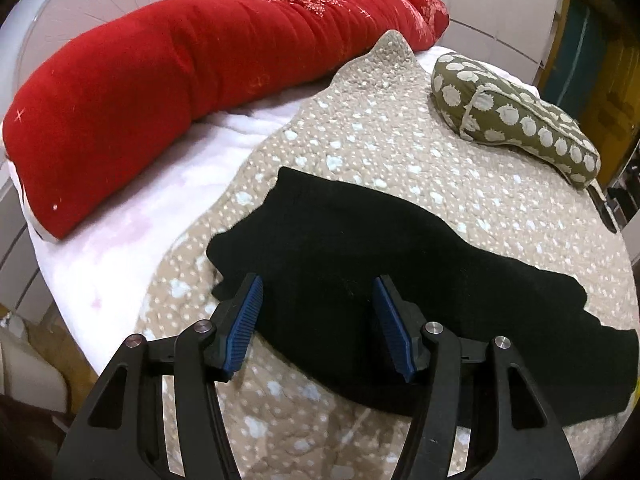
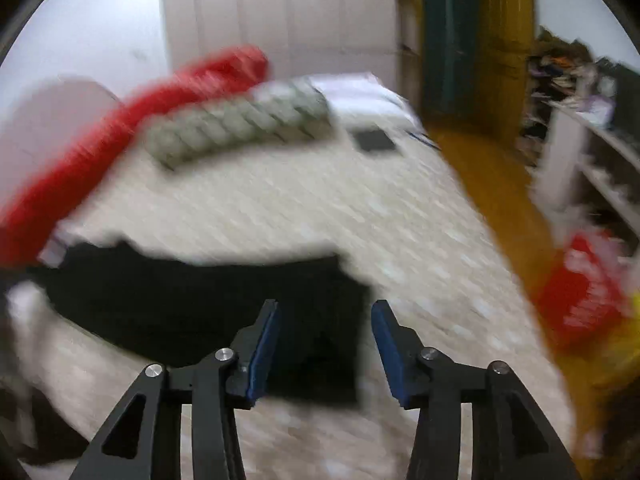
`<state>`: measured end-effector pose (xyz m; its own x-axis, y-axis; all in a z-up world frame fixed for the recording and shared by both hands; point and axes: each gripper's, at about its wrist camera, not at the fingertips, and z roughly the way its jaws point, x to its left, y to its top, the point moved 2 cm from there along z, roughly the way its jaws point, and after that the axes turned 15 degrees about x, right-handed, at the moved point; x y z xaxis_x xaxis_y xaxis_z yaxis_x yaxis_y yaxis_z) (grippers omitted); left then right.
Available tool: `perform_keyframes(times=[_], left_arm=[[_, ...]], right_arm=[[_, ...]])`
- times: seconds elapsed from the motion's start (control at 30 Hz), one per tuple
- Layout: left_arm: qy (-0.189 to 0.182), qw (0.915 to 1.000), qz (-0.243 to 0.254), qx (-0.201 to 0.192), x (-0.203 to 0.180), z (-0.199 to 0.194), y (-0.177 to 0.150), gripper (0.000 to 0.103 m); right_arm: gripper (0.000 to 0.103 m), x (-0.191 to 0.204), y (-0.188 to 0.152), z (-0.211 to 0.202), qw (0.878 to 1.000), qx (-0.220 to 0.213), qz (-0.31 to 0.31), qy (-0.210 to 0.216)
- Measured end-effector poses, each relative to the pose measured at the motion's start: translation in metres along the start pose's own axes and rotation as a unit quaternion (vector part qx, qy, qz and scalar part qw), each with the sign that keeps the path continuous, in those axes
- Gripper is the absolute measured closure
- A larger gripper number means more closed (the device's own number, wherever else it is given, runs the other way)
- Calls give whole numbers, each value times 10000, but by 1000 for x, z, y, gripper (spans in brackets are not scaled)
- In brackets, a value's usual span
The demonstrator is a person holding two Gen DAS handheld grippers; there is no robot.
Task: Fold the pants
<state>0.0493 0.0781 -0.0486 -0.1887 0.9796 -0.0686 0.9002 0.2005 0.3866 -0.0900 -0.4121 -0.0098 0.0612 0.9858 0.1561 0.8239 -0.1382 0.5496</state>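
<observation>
Pants [image 1: 360, 276], one black pair, lie spread flat on a beige quilt [image 1: 400, 168] dotted with pale spots, which covers most of the bed. In the left wrist view the garment runs from the centre toward the lower right, where its far end is cut off by the edge of the lens. One left gripper [image 1: 318, 292] hangs just above it, jaws apart, with the dark cloth showing between the two blue pads and neither pad pressing on it. One right gripper [image 2: 324, 316] hovers over the other end of the same pair [image 2: 192, 304], jaws likewise apart with nothing clamped; whether its tips touch the fabric cannot be told.

Two cushions are on the bed: one long red bolster [image 1: 160, 92] curving along the far side, and one olive pillow [image 1: 516, 116] with pale round dots, well apart from the pants. One strip of white sheet [image 1: 120, 248] shows between bolster and quilt.

The right wrist view is heavily smeared by motion. The bolster [image 2: 120, 128] and pillow [image 2: 236, 124] read only as streaks, a small dark flat thing [image 2: 374, 140] near the far edge of the bed cannot be identified, and a red object [image 2: 580, 296] on the orange floor [image 2: 492, 184] at the right is too blurred to name. Folds, waistband and legs of the pants cannot be made out in the black cloth.
</observation>
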Motion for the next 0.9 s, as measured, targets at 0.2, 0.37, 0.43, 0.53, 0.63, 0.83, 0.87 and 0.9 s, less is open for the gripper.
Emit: perform_keyframes(times=[0.2,0.37,0.43,0.53,0.63,0.83,0.87,0.9], left_arm=[[142,9999,-60,70,5,10,3,45],[187,9997,-122,133,12,18,5,45],[195,9997,-104,137,13,20,6,45],[193,9997,-83,116,14,24,9,45],[185,9996,-131,172,15,35,11,43],[227,9996,-95,169,15,30,11,42],[230,9996,-95,167,13,28,11,42],[225,9996,-92,146,12,26,10,42]], right_arm=[[57,111,56,68,9835,329,-891,1541],[58,193,90,146,9636,1092,-1267,2088],[87,215,88,167,9571,1426,-1302,2160],[93,227,91,167,9663,1139,-1535,1725],[97,220,94,158,9820,648,-1420,1062],[100,197,83,178,9831,1065,-1042,1061],[100,194,84,166,9848,921,-1044,1039],[99,193,84,158,9852,840,-1060,1053]])
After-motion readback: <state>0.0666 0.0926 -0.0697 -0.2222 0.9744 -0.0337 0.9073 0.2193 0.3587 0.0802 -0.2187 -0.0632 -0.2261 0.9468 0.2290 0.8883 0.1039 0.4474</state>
